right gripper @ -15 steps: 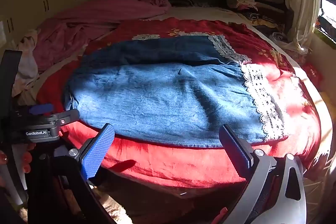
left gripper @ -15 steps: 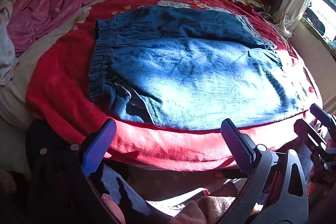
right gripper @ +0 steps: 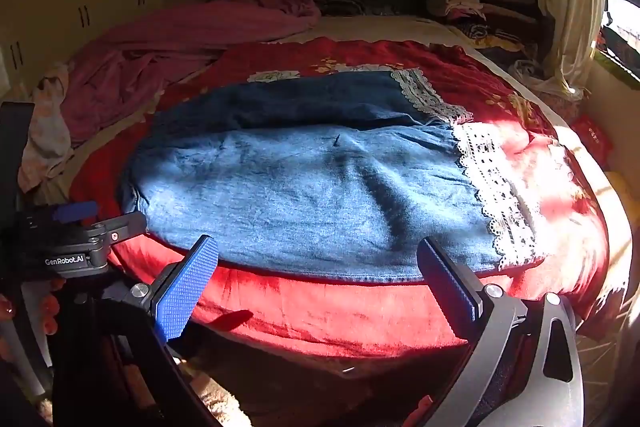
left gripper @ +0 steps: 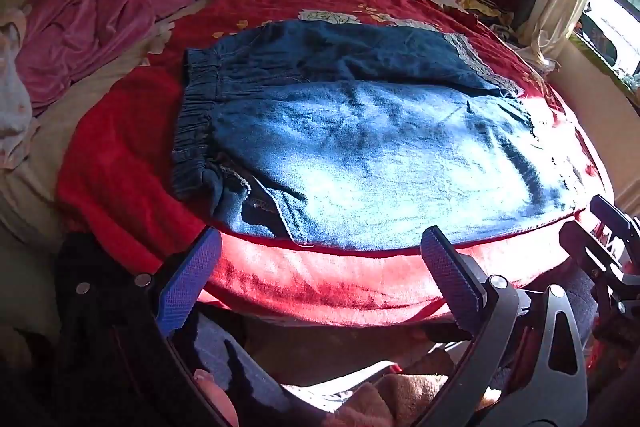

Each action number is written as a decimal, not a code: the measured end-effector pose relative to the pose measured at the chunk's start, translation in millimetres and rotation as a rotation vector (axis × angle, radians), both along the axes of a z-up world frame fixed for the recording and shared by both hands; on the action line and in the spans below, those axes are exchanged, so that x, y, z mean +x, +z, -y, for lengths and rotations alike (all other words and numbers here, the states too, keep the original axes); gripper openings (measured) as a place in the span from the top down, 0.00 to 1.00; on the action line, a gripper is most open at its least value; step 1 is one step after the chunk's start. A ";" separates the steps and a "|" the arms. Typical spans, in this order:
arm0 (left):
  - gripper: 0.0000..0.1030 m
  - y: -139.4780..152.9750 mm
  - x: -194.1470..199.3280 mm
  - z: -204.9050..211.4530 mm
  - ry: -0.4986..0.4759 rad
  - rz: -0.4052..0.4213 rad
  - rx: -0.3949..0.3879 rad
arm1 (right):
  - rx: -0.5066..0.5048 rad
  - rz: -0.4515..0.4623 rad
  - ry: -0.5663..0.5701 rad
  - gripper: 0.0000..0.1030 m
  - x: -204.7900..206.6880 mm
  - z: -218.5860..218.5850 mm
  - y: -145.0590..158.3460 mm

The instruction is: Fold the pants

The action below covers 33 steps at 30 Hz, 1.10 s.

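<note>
The denim pants [left gripper: 360,147] lie flat on the red blanket [left gripper: 120,163], lace hems [right gripper: 496,195] toward the window side. The left gripper [left gripper: 320,279] and right gripper [right gripper: 320,283] hover off the blanket's near edge, jaws spread, holding nothing.

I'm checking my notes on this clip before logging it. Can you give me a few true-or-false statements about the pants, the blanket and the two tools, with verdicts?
1. The pants lie spread on the red blanket. True.
2. The left tool is shut on the pants. False: it is open, short of the bed edge, holding nothing.
3. The leg hems carry white lace. True.
4. The right tool is open and empty. True.
5. The waistband is toward the window side. False: it is at the far end from the window; the lace hems are on the window side.
</note>
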<state>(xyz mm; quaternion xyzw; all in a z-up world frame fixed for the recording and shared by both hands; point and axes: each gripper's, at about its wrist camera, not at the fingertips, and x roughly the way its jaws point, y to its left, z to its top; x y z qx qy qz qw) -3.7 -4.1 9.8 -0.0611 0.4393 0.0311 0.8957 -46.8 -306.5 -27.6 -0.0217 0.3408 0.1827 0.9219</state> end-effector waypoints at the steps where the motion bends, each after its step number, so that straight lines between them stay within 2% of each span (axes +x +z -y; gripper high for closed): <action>1: 0.09 0.7 0.0 -0.2 0.001 0.002 0.002 | 0.000 0.001 0.001 0.04 -0.3 -0.1 0.2; 33: 0.09 5.7 -2.4 -0.9 0.001 0.015 0.013 | 0.000 0.016 -0.006 0.04 -1.9 2.4 0.2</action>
